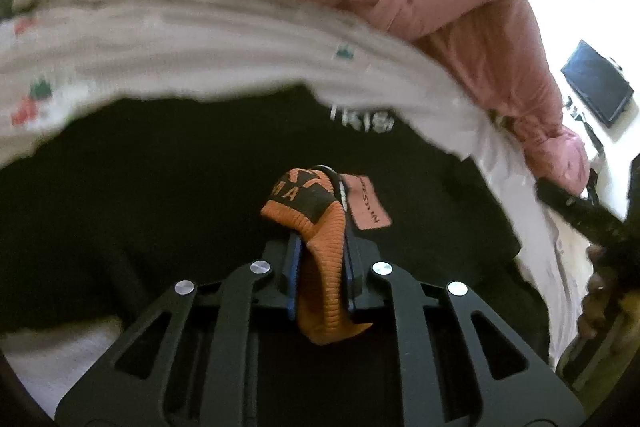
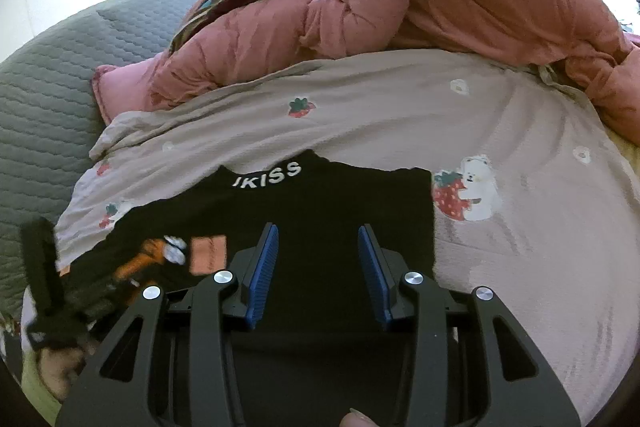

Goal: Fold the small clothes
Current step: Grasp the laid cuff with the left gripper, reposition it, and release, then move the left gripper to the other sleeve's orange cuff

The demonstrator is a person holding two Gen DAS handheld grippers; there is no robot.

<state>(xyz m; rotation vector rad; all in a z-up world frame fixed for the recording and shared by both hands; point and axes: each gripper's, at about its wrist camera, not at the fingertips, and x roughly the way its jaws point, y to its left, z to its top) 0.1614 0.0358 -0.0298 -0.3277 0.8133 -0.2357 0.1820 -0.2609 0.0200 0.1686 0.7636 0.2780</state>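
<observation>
While my left gripper (image 1: 320, 247) clamps the orange ribbed cuff (image 1: 320, 227) of the black garment (image 2: 332, 203) lying on the strawberry-print sheet (image 2: 520, 131), my right gripper (image 2: 318, 267) hangs part-open and empty above it. Risk: lifting one-handed bunches the fabric, skewing the fold.

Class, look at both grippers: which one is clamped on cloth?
The left gripper. Its jaws are shut on the orange and black sock, while the right gripper stands open above the black top with nothing between its jaws.
</observation>
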